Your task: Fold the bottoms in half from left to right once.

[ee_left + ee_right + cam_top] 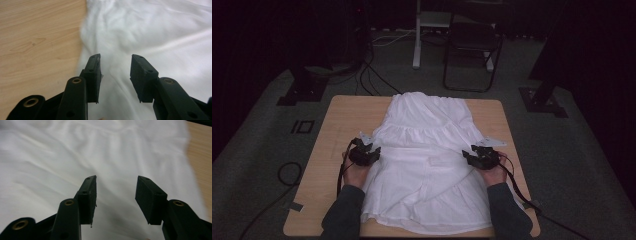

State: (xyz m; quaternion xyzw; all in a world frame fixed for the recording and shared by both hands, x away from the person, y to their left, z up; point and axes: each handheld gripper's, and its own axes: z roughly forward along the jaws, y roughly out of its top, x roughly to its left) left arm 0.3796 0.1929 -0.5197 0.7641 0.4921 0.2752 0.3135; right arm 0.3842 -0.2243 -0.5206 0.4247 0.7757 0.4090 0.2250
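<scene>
While the white dress point(427, 160) is lying flat on the counter point(337, 125), the left hand-held gripper point(371, 149) and right hand-held gripper point(469, 152) are hovering open-jawed at its side edges; each should be pinching one fabric layer evenly.

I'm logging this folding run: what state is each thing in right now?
White dress: spread flat on the table, lightly wrinkled, hem toward the person, held by neither tongs.
Left tongs: open, nothing between the jaws, over the dress's left edge.
Right tongs: open, nothing between the jaws, over the dress's right edge.
Wooden table: bare at both sides of the dress.
Black chair: upright on the floor beyond the table.
</scene>
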